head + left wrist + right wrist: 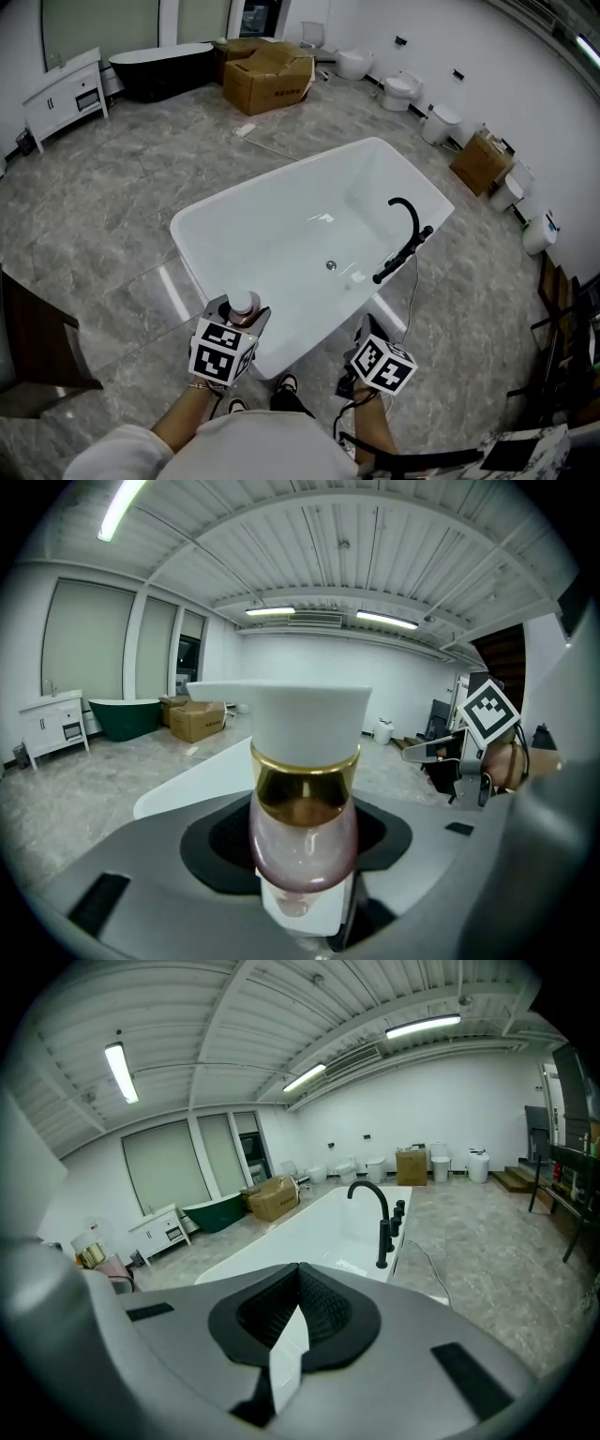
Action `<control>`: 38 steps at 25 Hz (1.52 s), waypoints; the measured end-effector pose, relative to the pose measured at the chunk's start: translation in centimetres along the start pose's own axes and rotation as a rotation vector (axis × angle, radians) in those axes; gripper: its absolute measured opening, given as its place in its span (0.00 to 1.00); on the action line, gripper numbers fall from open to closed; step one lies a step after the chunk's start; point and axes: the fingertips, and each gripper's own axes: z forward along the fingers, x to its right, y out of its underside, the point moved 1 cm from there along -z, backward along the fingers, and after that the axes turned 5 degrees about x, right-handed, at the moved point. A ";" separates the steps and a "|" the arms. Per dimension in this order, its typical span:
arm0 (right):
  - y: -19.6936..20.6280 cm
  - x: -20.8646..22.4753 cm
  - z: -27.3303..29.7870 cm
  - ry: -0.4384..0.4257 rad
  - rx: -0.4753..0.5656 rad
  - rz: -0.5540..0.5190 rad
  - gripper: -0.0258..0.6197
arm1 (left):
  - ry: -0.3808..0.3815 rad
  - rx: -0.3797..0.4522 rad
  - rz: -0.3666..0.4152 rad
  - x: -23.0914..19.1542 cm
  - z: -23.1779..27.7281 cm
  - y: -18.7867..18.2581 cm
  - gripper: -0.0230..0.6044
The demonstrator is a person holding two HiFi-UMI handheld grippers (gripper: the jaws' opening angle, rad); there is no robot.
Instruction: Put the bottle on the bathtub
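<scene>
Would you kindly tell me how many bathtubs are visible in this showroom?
2. The white rectangular bathtub stands mid-floor, just ahead of the person; the dark oval bathtub sits by the far wall, beside brown cardboard boxes. Others may lie out of view.

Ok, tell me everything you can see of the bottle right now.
The bottle has a rounded, translucent pink body, a shiny gold collar and a wide white cap flaring upward. It sits cap-up between the jaws of the left gripper, which clamp its body, held in the air by the near edge of the white bathtub. Nothing else touches it.
</scene>
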 end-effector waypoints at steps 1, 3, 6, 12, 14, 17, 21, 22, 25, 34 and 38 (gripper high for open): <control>-0.2 0.2 0.3 0.000 -0.001 0.003 0.08 | 0.001 0.001 0.006 0.1 0.4 -0.2 0.41; -0.2 0.8 0.7 0.006 -0.008 0.008 0.08 | 0.004 -0.007 0.010 0.3 1.1 -0.3 0.41; 0.1 2.1 1.2 0.021 -0.018 0.019 0.08 | 0.011 -0.016 0.012 0.8 2.2 0.0 0.41; 1.1 4.1 1.8 0.047 -0.039 0.051 0.08 | 0.039 -0.009 0.039 1.9 3.9 -0.2 0.41; 1.6 4.6 1.9 0.056 -0.045 0.066 0.08 | 0.047 -0.020 0.045 2.2 4.4 0.0 0.41; 2.1 5.4 2.0 0.072 -0.049 0.086 0.08 | 0.062 -0.032 0.061 2.8 5.3 0.0 0.41; 2.4 7.0 2.2 0.098 -0.051 0.111 0.08 | 0.091 -0.039 0.086 3.8 7.0 -0.5 0.41; 2.5 7.5 2.2 0.106 -0.051 0.119 0.08 | 0.100 -0.042 0.094 4.1 7.4 -0.6 0.41; 3.1 8.8 2.1 0.129 -0.053 0.146 0.08 | 0.124 -0.050 0.114 5.2 8.5 -0.9 0.41; 4.3 12.0 2.7 0.154 -0.068 0.202 0.08 | 0.192 -0.076 0.157 9.0 12.7 -0.6 0.41; 4.8 13.4 2.9 0.172 -0.082 0.212 0.08 | 0.219 -0.103 0.159 10.3 14.4 0.0 0.41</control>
